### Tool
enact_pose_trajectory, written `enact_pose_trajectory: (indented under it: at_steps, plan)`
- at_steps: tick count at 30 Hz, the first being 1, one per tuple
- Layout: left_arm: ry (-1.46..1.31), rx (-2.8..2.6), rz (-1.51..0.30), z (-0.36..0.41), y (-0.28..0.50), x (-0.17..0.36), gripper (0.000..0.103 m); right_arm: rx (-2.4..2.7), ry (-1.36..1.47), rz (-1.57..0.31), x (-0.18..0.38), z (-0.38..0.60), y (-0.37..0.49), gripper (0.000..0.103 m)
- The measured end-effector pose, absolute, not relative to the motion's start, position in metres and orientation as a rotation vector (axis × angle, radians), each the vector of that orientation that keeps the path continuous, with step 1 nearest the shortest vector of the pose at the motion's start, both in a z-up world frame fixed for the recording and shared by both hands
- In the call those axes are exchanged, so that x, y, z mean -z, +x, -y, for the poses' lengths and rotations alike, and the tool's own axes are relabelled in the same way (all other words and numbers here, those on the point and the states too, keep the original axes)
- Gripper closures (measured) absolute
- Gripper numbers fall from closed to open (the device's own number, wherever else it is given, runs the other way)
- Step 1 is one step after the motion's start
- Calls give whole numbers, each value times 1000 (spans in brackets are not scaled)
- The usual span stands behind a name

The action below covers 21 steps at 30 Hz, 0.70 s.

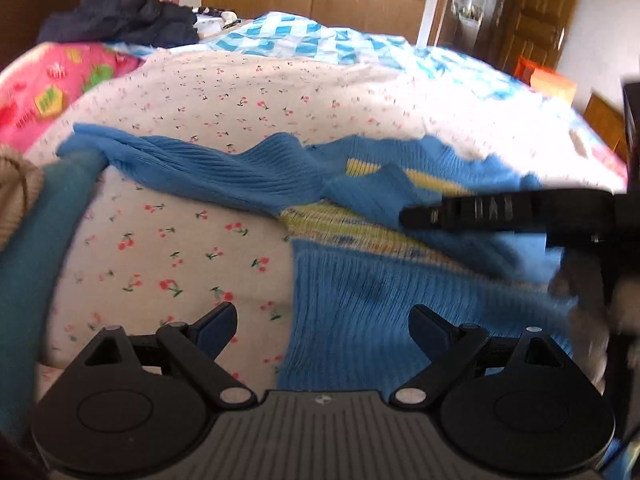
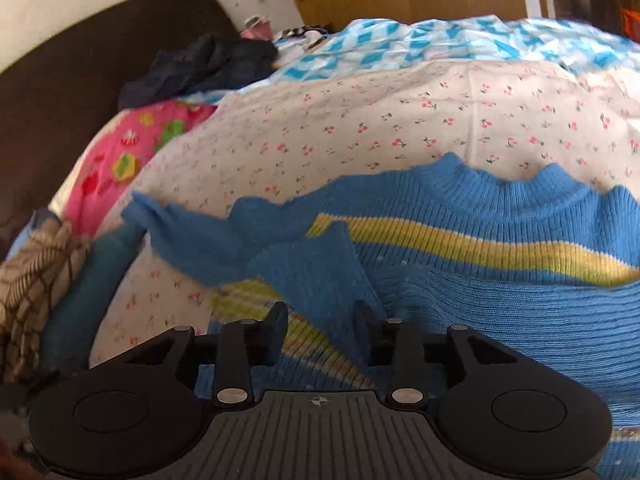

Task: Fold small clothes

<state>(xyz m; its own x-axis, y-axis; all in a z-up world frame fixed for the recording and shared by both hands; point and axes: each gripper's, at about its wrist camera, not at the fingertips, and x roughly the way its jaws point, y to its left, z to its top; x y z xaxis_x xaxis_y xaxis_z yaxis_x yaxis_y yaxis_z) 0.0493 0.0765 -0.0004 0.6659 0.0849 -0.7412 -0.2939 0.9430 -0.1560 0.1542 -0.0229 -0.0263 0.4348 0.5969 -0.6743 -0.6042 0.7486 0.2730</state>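
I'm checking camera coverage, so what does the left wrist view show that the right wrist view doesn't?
Only the left wrist view shows the right gripper from the side, over the blue sweater, plus a wooden door. Only the right wrist view shows the sweater's ribbed collar and the dark headboard. Both show the cherry-print sheet, the pink pillow and the dark clothes pile.

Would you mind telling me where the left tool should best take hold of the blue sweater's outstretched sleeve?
Probably at the cuff end of the sleeve, approached from the left: it lies stretched flat on the cherry-print sheet, free of the sweater body, so the open left tool could pinch its edge.
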Motion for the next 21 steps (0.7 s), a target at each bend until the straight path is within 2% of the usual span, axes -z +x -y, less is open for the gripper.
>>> enact_pose_trajectory:
  at_steps: [6, 8, 10, 13, 16, 21]
  plan:
    - [-352, -217, -766, -91, 42, -3, 6, -807, -137, -781, 11, 16, 139, 63]
    - [-378, -226, -748, -97, 37, -5, 6, -752, -141, -752, 7, 16, 146, 57]
    - [-398, -229, -740, -101, 36, -4, 6, -702, -135, -754, 7, 15, 161, 58]
    - [-397, -226, -741, -101, 36, -4, 6, -684, -95, -807, 17, 11, 186, 58]
    - [-381, -229, -740, -98, 36, -4, 6, -721, -38, -864, 25, 7, 197, 67]
    - [-387, -233, -758, -100, 39, -1, 6, -785, -95, -879, 32, -5, 188, 68]
